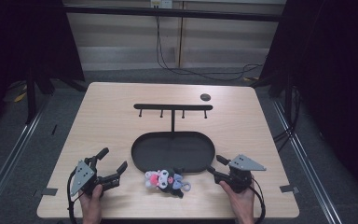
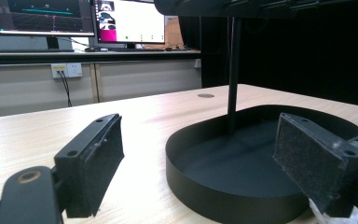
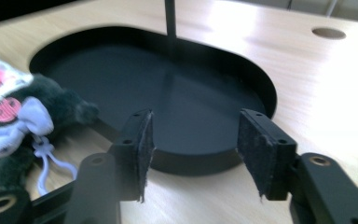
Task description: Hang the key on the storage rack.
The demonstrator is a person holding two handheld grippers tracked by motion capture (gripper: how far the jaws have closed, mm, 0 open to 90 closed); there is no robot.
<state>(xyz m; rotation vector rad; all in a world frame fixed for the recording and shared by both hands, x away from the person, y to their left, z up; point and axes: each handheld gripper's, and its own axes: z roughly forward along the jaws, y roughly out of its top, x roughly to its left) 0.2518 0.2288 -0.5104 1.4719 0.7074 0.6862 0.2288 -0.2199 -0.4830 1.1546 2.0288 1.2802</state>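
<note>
Plush toy w/ a plastic clip lies near the table's front edge, just in front of the black tray. Left gripper & right gripper sit on each side, jaws apart, holding nothing. Prob. next: grab the toy. Come in low, pinch the soft body, not the clip. Tray rim is close behind; hook rack stands at the tray's back.

A pale wooden table carries a black oval tray with a thin upright post and a four-pegged crossbar, and a small plush toy in black, white and pink lies just beside the tray's near rim. A small dark round hole marks the tabletop's far side. Two lit computer monitors stand on a counter beyond the table.
</note>
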